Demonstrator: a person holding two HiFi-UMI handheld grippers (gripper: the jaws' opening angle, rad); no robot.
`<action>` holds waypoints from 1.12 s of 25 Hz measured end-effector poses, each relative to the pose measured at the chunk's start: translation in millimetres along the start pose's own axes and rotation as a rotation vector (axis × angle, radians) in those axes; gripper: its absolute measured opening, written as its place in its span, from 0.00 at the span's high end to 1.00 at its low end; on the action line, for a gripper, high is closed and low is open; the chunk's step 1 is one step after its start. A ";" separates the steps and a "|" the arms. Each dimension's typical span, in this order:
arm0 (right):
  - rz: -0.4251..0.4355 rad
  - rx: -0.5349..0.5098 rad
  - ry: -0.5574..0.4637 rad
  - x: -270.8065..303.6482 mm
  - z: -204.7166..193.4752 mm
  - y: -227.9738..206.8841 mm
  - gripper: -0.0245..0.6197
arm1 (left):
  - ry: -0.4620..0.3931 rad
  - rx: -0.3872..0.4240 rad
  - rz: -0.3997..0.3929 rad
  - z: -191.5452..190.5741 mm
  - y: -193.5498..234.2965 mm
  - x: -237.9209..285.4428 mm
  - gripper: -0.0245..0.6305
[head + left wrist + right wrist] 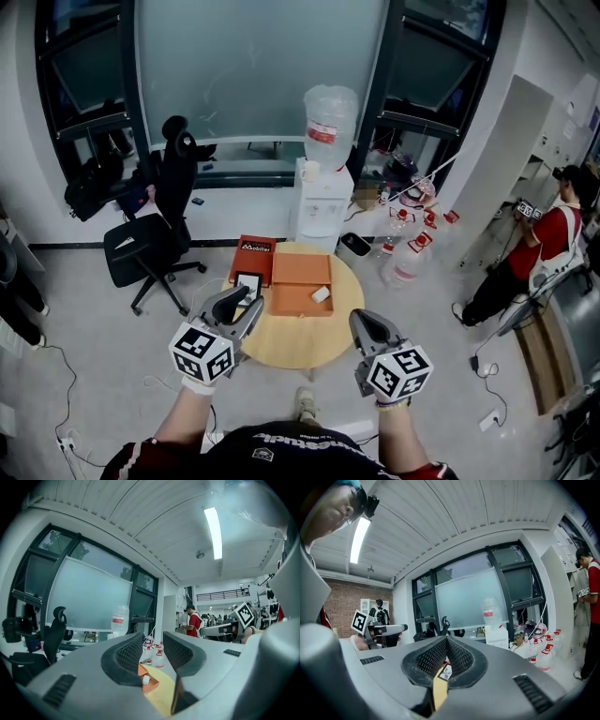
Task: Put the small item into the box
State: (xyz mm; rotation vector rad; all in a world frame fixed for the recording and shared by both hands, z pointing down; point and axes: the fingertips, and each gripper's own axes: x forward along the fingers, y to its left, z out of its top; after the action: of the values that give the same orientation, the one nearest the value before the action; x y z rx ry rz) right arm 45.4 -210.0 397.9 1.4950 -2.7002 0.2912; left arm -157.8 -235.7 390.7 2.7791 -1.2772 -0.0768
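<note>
One open orange box holds one small white item; the left gripper shows jaws partly apart and empty, the right gripper jaws closed together, empty.

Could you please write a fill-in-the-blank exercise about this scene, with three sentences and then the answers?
1. The small white item lies inside the open orange ____ on the round wooden table.
2. The left gripper holds its jaws ____, with nothing between them.
3. In the head view, the black office chair stands to the table's ____.
Missing words: box; apart; left.
</note>
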 end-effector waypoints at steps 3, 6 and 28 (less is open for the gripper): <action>-0.007 -0.003 -0.001 -0.9 -1.8 -0.8 0.92 | 0.008 0.006 -0.003 -3.0 -1.7 -1.3 0.75; -0.013 -0.002 0.005 -1.8 -5.8 -1.6 0.92 | 0.008 0.008 0.015 -6.1 -1.8 -4.2 0.79; -0.015 -0.005 -0.008 -8.4 1.3 -4.8 0.92 | 0.001 -0.008 0.046 -8.5 -2.6 -7.1 0.90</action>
State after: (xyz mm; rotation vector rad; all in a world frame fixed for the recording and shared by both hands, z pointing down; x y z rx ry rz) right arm 54.0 -205.7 396.2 1.5173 -2.6929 0.2784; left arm -159.8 -228.2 399.0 2.7410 -1.3374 -0.0766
